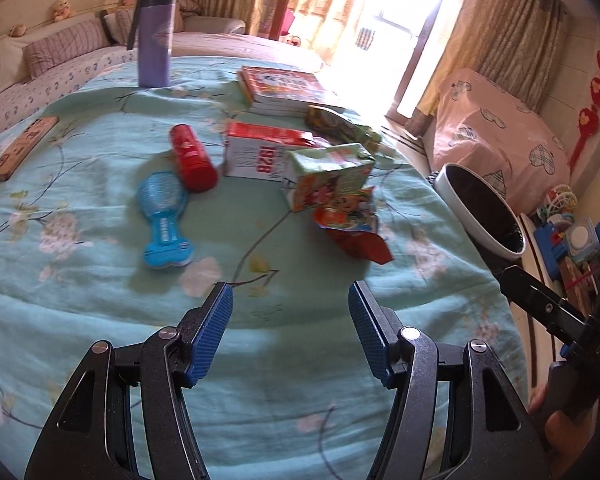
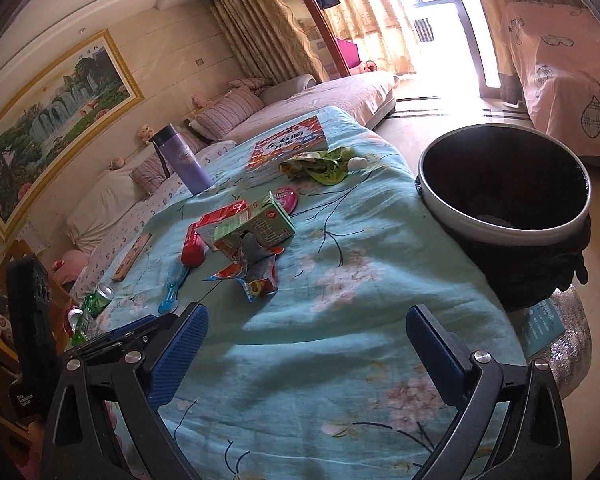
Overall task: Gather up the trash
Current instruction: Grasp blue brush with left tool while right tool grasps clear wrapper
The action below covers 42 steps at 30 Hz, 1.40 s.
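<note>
Barely begun by the look of it: both the left gripper and right gripper hang spread and empty over the counter, torn wrapper, crushed carton and green packet uncollected, bin beside the right edge, open cloth ahead

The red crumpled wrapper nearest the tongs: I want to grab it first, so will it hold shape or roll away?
The red crumpled wrapper looks like thin torn foil, so probably floppy, light and easily crushed. Its flat, ragged shape suggests it won't roll, though it may slide on the blanket.
</note>
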Tool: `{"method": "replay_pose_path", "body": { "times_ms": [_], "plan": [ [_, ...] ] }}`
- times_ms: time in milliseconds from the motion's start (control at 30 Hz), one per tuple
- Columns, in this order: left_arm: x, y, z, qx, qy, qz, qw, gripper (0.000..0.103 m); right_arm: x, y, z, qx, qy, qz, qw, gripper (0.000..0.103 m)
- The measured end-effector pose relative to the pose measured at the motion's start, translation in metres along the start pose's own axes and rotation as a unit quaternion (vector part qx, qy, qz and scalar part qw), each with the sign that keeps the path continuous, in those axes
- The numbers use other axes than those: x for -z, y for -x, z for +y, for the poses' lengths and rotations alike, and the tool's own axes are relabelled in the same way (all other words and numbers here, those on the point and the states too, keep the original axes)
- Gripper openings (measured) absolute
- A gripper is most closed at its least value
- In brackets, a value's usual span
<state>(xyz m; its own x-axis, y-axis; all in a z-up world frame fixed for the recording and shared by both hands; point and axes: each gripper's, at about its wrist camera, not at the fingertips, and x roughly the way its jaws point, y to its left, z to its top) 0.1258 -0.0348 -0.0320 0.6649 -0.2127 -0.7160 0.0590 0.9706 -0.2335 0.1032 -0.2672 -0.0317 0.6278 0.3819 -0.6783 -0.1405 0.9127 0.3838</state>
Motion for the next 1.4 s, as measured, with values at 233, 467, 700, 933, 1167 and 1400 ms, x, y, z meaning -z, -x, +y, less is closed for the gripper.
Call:
{"method": "replay_pose_path", "body": {
  "times_ms": [233,467,700,933,1167,1400],
  "plan": [
    [0.0,0.008,0.031,-0.015,0.024,-0.007,0.9996,0.061,-0.001,-0.021,0.021,-0.012,0.005,0.021,1.0,0.1],
    [-0.004,0.003,0.067,-0.027,0.064,-0.002,0.9976,0.061,-0.003,-0.048,0.043,-0.028,0.02,0.04,0.999,0.1],
    [-0.012,-0.014,0.084,-0.03,0.078,0.011,0.9964,0.061,-0.009,-0.075,0.046,-0.027,0.007,0.055,0.998,0.099],
    [-0.028,-0.043,0.092,-0.045,0.083,0.022,0.9953,0.061,-0.017,-0.093,0.045,-0.025,-0.002,0.061,0.998,0.099],
    [-0.038,-0.059,0.08,-0.064,0.042,0.026,0.9967,0.06,-0.018,-0.109,0.043,-0.012,-0.007,0.073,0.997,0.092],
    [-0.033,-0.055,0.073,-0.036,0.017,0.03,0.9988,0.02,-0.012,-0.113,0.046,0.0,0.004,0.081,0.997,0.032]
  ]
}}
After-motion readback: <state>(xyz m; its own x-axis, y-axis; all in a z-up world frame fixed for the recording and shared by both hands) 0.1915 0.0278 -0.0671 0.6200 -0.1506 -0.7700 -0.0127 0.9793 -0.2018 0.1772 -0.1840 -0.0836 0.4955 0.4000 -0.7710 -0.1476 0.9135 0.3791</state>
